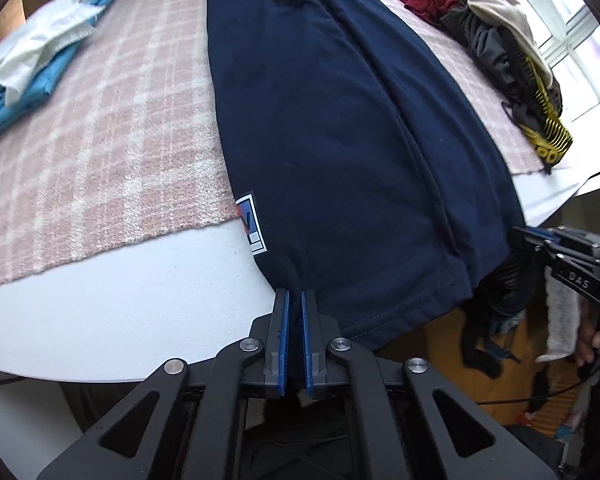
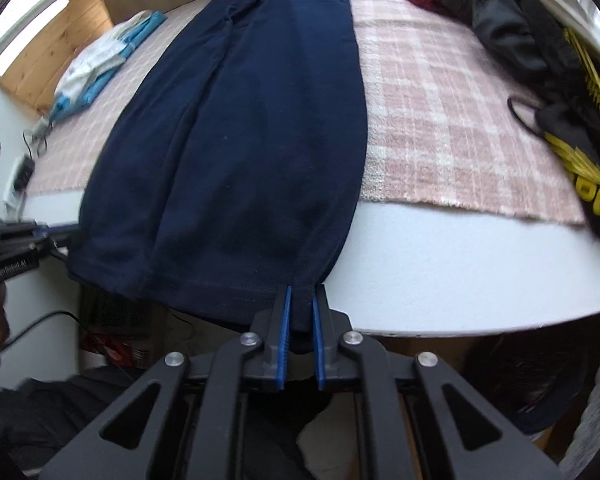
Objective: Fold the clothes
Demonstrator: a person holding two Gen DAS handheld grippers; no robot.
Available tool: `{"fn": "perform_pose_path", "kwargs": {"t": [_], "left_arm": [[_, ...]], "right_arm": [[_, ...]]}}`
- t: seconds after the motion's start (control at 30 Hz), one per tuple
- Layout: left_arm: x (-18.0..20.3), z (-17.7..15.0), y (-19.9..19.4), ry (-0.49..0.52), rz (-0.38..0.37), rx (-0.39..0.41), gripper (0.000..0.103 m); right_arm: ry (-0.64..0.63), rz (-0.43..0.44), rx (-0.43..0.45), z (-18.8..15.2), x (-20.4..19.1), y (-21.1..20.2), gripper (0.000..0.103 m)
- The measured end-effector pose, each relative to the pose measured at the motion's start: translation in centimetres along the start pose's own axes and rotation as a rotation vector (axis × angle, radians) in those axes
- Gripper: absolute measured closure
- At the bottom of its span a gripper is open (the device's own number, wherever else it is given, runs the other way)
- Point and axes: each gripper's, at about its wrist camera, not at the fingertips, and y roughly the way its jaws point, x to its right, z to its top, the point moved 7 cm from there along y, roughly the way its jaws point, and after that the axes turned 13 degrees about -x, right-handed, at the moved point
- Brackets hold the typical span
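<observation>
A navy blue garment [image 1: 340,120] lies folded lengthwise into a long strip across the pink checked blanket [image 1: 100,140], its near hem hanging over the white table's edge [image 1: 120,312]. A white, red and blue label [image 1: 252,224] shows at its left side. My left gripper [image 1: 295,292] is shut on the hem's left corner, with cloth pinched between the blue pads. My right gripper [image 2: 302,288] is shut on the hem's right corner of the same garment [image 2: 240,140]. Each gripper shows at the other view's edge: the right gripper [image 1: 540,236] and the left gripper [image 2: 60,232].
Folded blue and white clothes [image 1: 32,64] sit at the blanket's far left. A heap of dark, red, cream and black-and-yellow clothes [image 1: 500,48] crowds the right side by the window. Cables and a charger [image 2: 20,176] lie at the table's left edge. More clutter lies on the floor below.
</observation>
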Motion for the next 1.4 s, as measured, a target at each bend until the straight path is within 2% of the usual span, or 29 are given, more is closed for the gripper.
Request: {"fn": "perform_pose_path", "kwargs": {"t": [0.07, 0.13, 0.23, 0.33, 0.4, 0.53, 0.67, 0.77, 0.8, 0.87, 0.93, 0.97, 1.07, 1.17, 1.33, 1.4], "left_arm": [[0.0, 0.0, -0.6, 0.014, -0.022, 0.005, 0.099], [-0.1, 0.1, -1.0, 0.015, -0.033, 0.007, 0.098], [0.0, 0.0, -0.9, 0.027, -0.028, 0.000, 0.098], [-0.1, -0.4, -0.4, 0.037, -0.014, -0.023, 0.097], [-0.7, -0.9, -0.8, 0.028, -0.001, -0.034, 0.095], [-2.5, -1.7, -3.9, 0.015, 0.029, -0.024, 0.096], [-3.3, 0.8, -9.6, 0.007, 0.000, 0.053, 0.096], [-2.7, 5.2, -13.6, 0.034, -0.044, 0.148, 0.090], [-2.8, 7.8, -14.8, 0.032, -0.056, 0.186, 0.086], [-3.4, 13.9, -15.2, 0.045, -0.089, 0.233, 0.079], [-2.9, 18.9, -14.0, 0.042, -0.102, 0.260, 0.079], [-2.6, 20.3, -13.1, 0.046, -0.108, 0.273, 0.079], [0.7, 22.2, -8.7, 0.012, -0.110, 0.270, 0.080], [0.1, 24.1, -5.6, -0.016, -0.097, 0.252, 0.080], [-0.1, 25.7, -2.4, -0.048, -0.136, 0.242, 0.081], [0.1, 26.4, -1.5, -0.051, -0.115, 0.239, 0.081]], "right_arm": [[0.034, 0.062, -0.001, 0.0, 0.6, -0.4, 0.094], [0.049, 0.074, -0.004, 0.0, 1.1, -0.7, 0.094], [0.025, 0.029, -0.062, 0.0, 1.4, -0.5, 0.092], [0.042, -0.004, -0.090, 0.3, 2.0, -2.0, 0.086], [0.032, -0.010, -0.060, 1.7, 2.1, -4.6, 0.086], [-0.036, 0.028, 0.042, 8.6, 0.6, -11.7, 0.082], [-0.179, 0.081, 0.138, 17.7, -3.4, -18.2, 0.069], [-0.305, 0.086, 0.200, 24.4, -7.0, -20.6, 0.068], [-0.338, 0.083, 0.211, 26.4, -7.5, -20.8, 0.068], [-0.384, 0.095, 0.199, 31.4, -11.0, -19.9, 0.068], [-0.416, 0.112, 0.169, 35.7, -12.2, -18.2, 0.068], [-0.413, 0.104, 0.158, 38.4, -13.0, -16.8, 0.068], [-0.392, 0.062, 0.068, 44.6, -14.9, -10.5, 0.068], [-0.356, 0.008, -0.018, 49.0, -14.3, -4.3, 0.068], [-0.384, 0.056, -0.118, 51.5, -14.2, 1.2, 0.068], [-0.408, 0.063, -0.145, 51.7, -14.6, 2.4, 0.068]]}}
